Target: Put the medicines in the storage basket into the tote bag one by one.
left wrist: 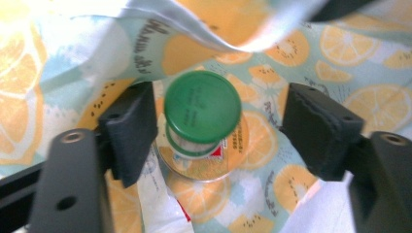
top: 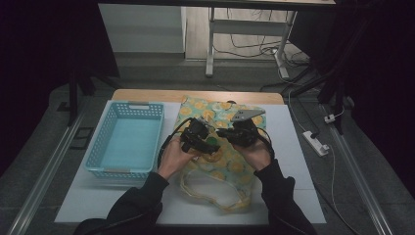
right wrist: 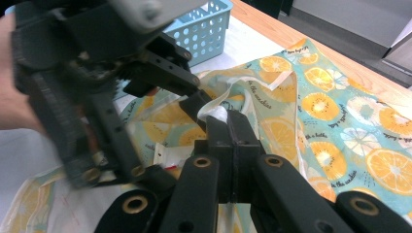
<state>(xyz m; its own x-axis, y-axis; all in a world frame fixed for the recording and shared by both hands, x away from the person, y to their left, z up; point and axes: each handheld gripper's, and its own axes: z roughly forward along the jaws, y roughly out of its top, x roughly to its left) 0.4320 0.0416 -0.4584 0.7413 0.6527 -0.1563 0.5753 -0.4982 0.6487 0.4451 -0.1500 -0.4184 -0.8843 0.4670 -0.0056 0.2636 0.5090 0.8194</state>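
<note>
Currently the green-capped bottle sits inside the mouth of the lemon-print bag, seen cap-on from above, standing between the left gripper pads without visible contact: a gap shows on each side of the cap. Jaws of that gripper are wide apart and grip nothing. Bottle label partly visible under the cap; too blurred to read.

Right gripper: jaws fully together, pinching the bag's rim by its white inner lining and holding the opening up. From the high view both grippers meet over the middle of the bag, hands below them.

Bag lies flat on the white desk, its clear lined opening toward the person. Blue basket sits to the left, well apart from the bag, with nothing in it.

Risks, as judged: bottle is unsupported and may tip or roll toward the opening if the rim slackens. A thin pinch on slippery lining could slip, closing the mouth over the left jaws. Pulling the left gripper out carelessly could snag the cap or the fabric.
</note>
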